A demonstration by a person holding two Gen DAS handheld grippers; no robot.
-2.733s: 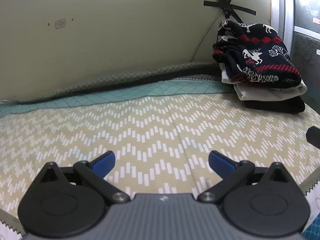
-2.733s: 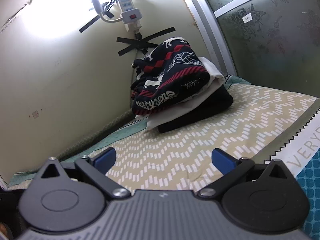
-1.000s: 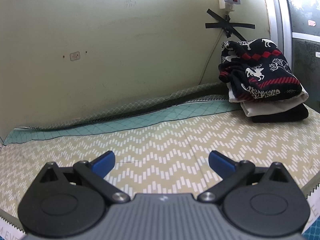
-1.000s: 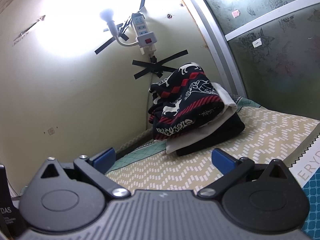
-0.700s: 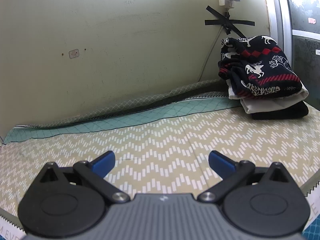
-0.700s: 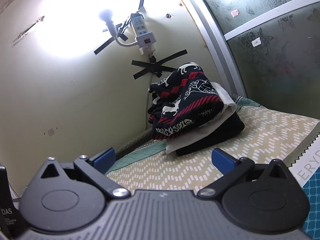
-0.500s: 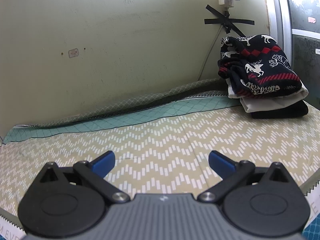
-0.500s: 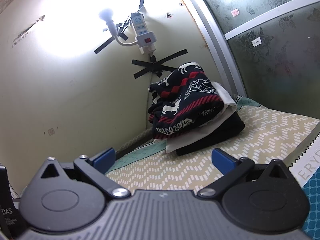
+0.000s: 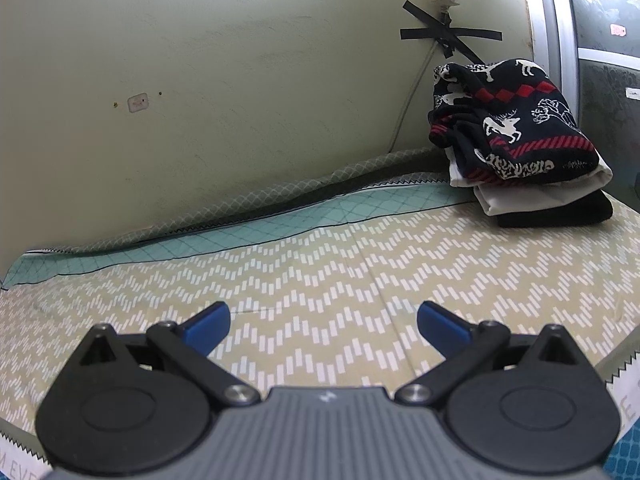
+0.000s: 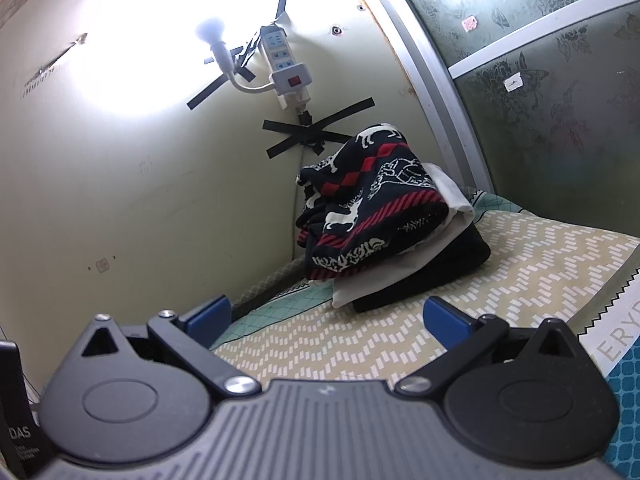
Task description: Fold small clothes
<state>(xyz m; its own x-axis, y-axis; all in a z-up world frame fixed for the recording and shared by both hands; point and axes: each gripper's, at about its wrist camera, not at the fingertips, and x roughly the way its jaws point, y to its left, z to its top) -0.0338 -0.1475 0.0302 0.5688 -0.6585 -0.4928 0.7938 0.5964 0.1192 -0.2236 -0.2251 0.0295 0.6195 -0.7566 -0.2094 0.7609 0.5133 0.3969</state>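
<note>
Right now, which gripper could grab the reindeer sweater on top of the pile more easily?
Probably the right gripper: the sweater sits almost straight ahead of its open jaws and looks near. From the left gripper, also open, the pile lies far off to the side.

Pale green wall (image 9: 240, 80), lit bulb (image 10: 212, 34), frosted floral window (image 10: 560, 100).
</note>
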